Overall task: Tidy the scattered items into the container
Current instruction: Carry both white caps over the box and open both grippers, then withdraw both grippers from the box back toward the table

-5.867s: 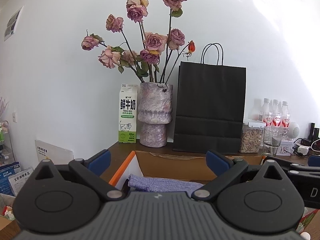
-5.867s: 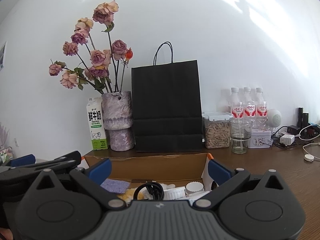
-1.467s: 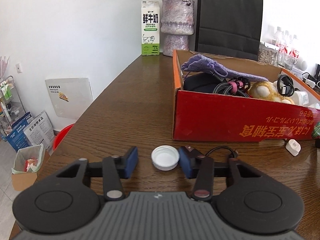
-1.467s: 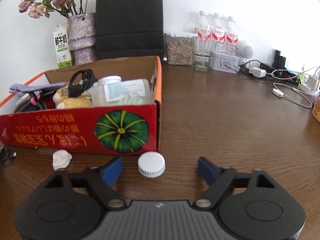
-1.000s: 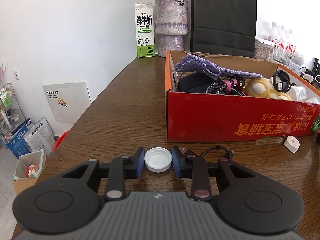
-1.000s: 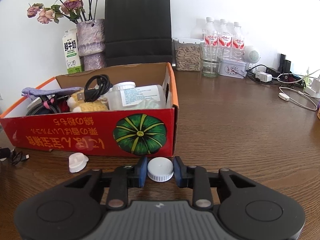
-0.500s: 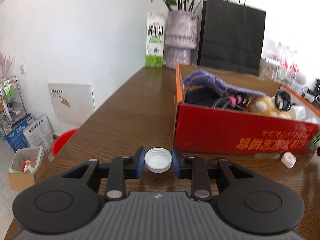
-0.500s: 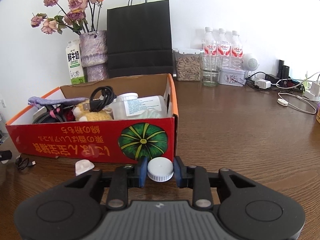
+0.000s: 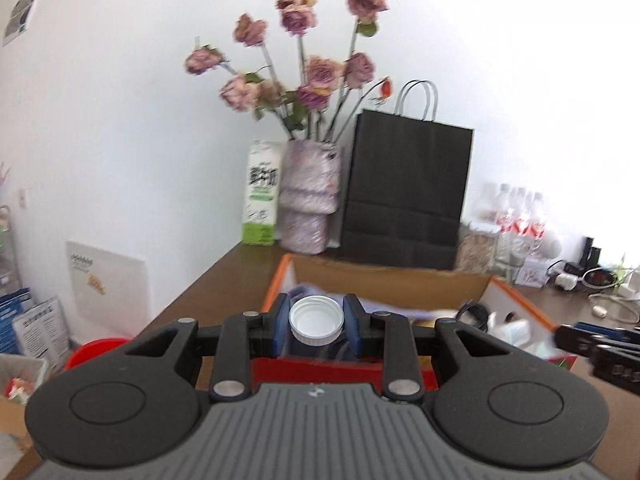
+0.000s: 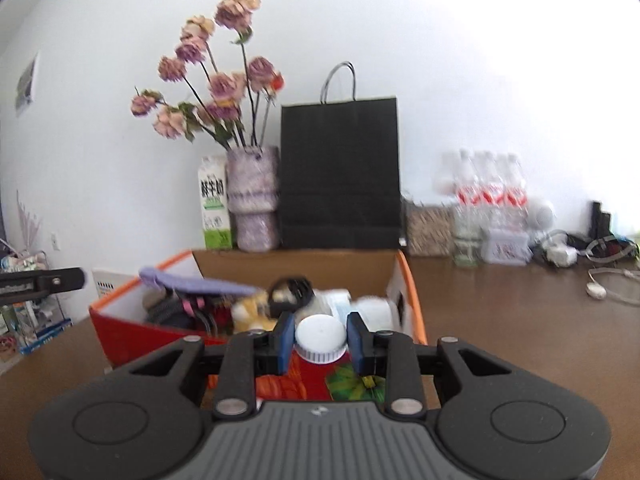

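My left gripper (image 9: pixel 317 322) is shut on a white bottle cap (image 9: pixel 316 319), open side up, held over the near left end of the red cardboard box (image 9: pixel 340 368). My right gripper (image 10: pixel 321 338) is shut on a second white cap (image 10: pixel 320 338), closed side up, held above the box's front wall (image 10: pixel 132 338) near its right end. The box holds a purple cloth (image 10: pixel 192 282), black cables, a yellow plush toy (image 10: pixel 250 312) and a clear bottle. The right gripper's tips show at the right edge of the left wrist view (image 9: pixel 600 344).
Behind the box stand a milk carton (image 9: pixel 262 194), a vase of dried roses (image 9: pixel 310 200), a black paper bag (image 9: pixel 406 192), a snack jar (image 10: pixel 428 228) and water bottles (image 10: pixel 488 196). Chargers and cables (image 10: pixel 600 276) lie at the right on the brown table.
Both grippers have lifted off the table with their caps and moved forward, up over the box. The views have tilted upward toward the wall.
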`<move>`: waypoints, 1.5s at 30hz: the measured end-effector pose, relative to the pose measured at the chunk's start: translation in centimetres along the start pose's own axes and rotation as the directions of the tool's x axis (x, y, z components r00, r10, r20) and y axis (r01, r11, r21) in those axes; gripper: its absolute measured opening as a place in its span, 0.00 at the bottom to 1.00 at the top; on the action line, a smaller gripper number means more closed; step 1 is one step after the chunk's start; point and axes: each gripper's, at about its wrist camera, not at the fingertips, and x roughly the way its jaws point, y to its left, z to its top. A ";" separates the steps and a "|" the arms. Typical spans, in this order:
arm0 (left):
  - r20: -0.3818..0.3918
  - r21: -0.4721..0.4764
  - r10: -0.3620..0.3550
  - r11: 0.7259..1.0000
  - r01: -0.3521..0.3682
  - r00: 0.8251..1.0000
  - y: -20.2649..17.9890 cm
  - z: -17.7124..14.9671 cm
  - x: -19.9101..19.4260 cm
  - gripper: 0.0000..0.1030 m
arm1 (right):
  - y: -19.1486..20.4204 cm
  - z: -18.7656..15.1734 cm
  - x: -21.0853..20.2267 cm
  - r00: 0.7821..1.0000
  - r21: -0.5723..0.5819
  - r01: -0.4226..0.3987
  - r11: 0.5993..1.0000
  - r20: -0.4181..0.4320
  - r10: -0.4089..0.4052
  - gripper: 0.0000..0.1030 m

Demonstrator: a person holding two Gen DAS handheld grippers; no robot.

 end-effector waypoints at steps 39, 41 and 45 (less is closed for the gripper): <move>0.109 0.038 0.112 0.992 -0.117 0.988 -4.6 -0.8 7.9 1.00 | -0.2 1.4 7.3 0.990 0.083 0.100 0.992 0.093 -0.108 1.00; 0.107 0.036 0.110 0.993 -0.114 0.988 -4.5 -0.8 7.9 1.00 | -0.2 1.3 7.2 0.990 0.083 0.096 0.992 0.092 -0.103 1.00; 0.105 0.035 0.103 0.994 -0.108 0.989 -4.3 -1.0 7.8 1.00 | 0.0 1.1 7.1 0.991 0.077 0.096 0.992 0.090 -0.103 1.00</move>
